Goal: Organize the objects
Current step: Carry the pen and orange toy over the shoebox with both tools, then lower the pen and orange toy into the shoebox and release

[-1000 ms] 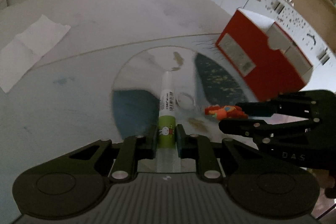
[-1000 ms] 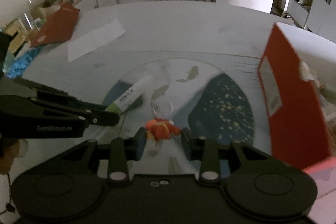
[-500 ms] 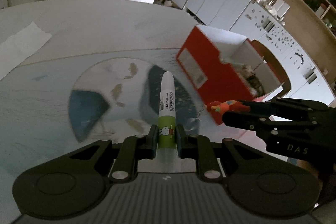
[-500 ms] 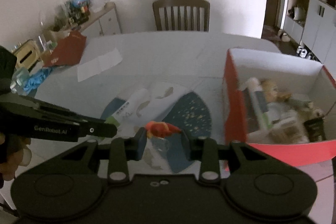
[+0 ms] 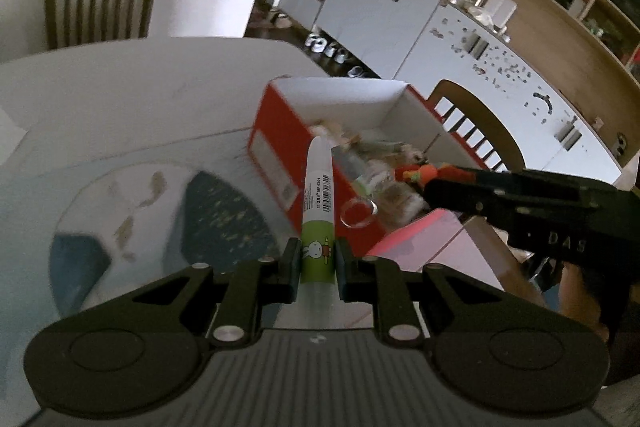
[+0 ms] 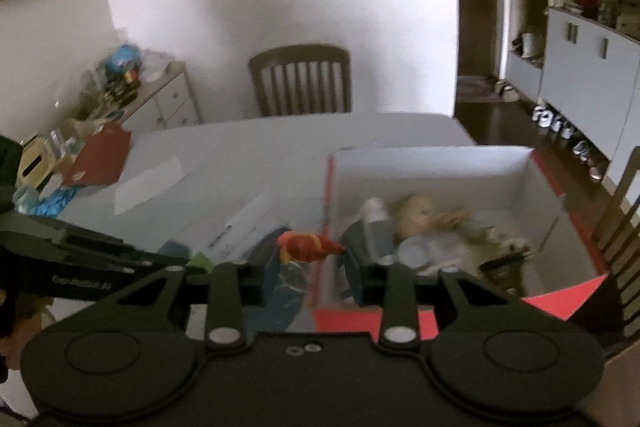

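Observation:
My left gripper (image 5: 317, 259) is shut on a white and green tube (image 5: 318, 203) that sticks out forward, its tip over the near wall of the red box (image 5: 280, 155). My right gripper (image 6: 310, 259) is shut on a small red-orange toy figure (image 6: 308, 247) with a clear ring base hanging under it. The toy figure (image 5: 418, 174) and its clear ring (image 5: 358, 213) also show in the left wrist view, over the box. The open red box (image 6: 536, 179) has white inner walls and holds a doll, a bottle and several small items. The tube (image 6: 240, 223) shows at the left of the right wrist view.
A round blue and white mat (image 5: 160, 211) lies on the white table (image 5: 120, 87). A paper sheet (image 6: 148, 183), a red folder (image 6: 100, 159) and blue clutter (image 6: 48, 201) sit at the table's left. Wooden chairs (image 6: 300, 79) stand at the far side and beside the box (image 5: 476, 131).
Both grippers rose from the mat and swung right toward the red box, carrying the tube and the toy figure. The box's inside has come into view.

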The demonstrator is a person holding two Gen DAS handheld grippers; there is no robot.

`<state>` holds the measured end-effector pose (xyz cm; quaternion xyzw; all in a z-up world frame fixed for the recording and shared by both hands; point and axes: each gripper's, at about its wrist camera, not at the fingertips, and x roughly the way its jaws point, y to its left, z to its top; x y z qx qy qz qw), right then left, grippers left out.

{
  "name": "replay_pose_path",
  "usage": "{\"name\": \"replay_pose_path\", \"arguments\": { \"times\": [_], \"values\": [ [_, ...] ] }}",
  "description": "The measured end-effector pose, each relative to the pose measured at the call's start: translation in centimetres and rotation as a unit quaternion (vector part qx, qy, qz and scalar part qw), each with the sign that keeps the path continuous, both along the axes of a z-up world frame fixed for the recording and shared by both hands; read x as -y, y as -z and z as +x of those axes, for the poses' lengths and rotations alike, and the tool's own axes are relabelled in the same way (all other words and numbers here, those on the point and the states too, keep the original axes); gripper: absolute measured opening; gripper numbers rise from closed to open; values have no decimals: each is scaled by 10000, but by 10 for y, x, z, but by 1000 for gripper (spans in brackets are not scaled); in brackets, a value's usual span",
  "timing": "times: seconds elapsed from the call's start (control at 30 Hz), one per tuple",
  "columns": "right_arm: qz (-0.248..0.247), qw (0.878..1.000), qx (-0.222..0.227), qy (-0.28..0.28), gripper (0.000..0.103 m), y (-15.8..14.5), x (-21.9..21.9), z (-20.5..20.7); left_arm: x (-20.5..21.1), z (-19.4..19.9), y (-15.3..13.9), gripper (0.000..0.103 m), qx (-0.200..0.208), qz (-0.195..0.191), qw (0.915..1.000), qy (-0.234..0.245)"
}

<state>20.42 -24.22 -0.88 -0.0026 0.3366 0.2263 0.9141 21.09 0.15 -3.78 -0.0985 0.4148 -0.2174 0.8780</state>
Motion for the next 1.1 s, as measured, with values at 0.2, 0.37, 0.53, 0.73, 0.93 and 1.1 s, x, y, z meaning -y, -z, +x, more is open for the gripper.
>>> {"name": "replay_pose_path", "arguments": {
  "times": [0.2, 0.37, 0.53, 0.73, 0.93, 1.1],
  "values": [
    [44, 9993, 264, 249, 34, -11, 39, 18, 35, 17, -14, 17, 168, 164, 9995, 189],
    [-48, 9984, 380, 418, 34, -9, 66, 39, 66, 37, -20, 17, 260, 326, 9985, 351],
    [-192, 9980, 367, 477, 34, 2, 82, 56, 100, 63, -18, 17, 205, 491, 9975, 465],
    [-374, 9979, 104, 524, 34, 28, 92, 76, 140, 91, -2, 17, 117, 892, 9943, 570],
    [-398, 9981, 78, 459, 34, 39, 97, 84, 165, 114, 16, 17, -9, 1175, 9914, 585],
    [-715, 9967, -202, 337, 34, 59, 97, 93, 179, 129, 31, 17, -147, 1342, 9891, 587]
  ]
}}
